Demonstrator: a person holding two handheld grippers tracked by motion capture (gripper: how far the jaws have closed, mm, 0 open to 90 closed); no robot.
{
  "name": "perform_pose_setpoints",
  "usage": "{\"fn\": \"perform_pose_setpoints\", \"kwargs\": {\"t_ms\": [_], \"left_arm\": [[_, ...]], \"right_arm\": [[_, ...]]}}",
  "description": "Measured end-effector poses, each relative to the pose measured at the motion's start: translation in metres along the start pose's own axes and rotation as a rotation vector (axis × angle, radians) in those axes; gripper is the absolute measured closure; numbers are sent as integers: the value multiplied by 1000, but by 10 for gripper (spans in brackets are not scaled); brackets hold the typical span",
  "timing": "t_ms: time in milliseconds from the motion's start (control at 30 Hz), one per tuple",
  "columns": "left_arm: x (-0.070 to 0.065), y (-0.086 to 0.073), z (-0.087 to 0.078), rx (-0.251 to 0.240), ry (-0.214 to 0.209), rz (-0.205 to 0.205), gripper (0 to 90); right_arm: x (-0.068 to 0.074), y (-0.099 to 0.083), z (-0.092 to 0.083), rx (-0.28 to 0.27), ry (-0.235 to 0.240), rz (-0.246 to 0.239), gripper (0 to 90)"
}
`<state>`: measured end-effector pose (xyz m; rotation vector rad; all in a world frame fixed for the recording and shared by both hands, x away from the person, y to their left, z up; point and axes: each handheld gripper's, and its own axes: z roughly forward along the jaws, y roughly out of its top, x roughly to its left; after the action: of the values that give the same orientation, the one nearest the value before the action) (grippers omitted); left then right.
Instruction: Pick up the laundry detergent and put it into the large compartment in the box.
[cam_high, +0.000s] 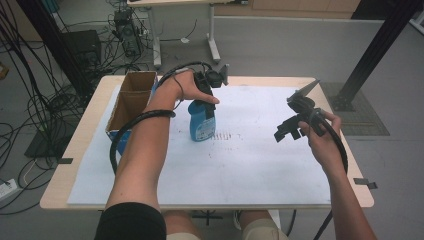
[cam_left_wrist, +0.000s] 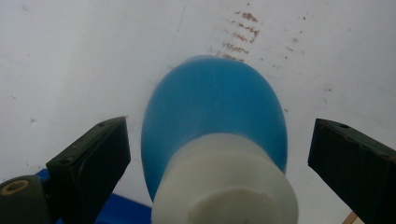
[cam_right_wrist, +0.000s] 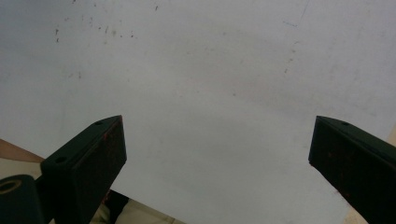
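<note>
Blue bottle (cam_high: 202, 121) stands upright on the desk's white sheet (cam_high: 250, 165), with your left hand-held gripper (cam_high: 206, 95) directly above it.

From the high view, a cardboard box (cam_high: 131, 98) sits at the desk's left, and your right hand-held gripper (cam_high: 286, 131) hangs over the sheet, well apart from the bottle. Your left gripper view looks down on the white cap (cam_left_wrist: 224, 184) between jaws spread wide, neither touching it. Your right gripper view shows jaws equally wide apart over bare white sheet (cam_right_wrist: 205, 93).
</note>
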<state>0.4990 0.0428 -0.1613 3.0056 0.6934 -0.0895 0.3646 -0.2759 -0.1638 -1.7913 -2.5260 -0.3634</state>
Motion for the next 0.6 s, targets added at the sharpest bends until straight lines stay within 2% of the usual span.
{"fn": "perform_pose_setpoints", "kwargs": {"t_ms": [600], "left_arm": [[-1,-1,4,2,4,-9,58]], "right_arm": [[1,1,0,1,3,-1,42]]}}
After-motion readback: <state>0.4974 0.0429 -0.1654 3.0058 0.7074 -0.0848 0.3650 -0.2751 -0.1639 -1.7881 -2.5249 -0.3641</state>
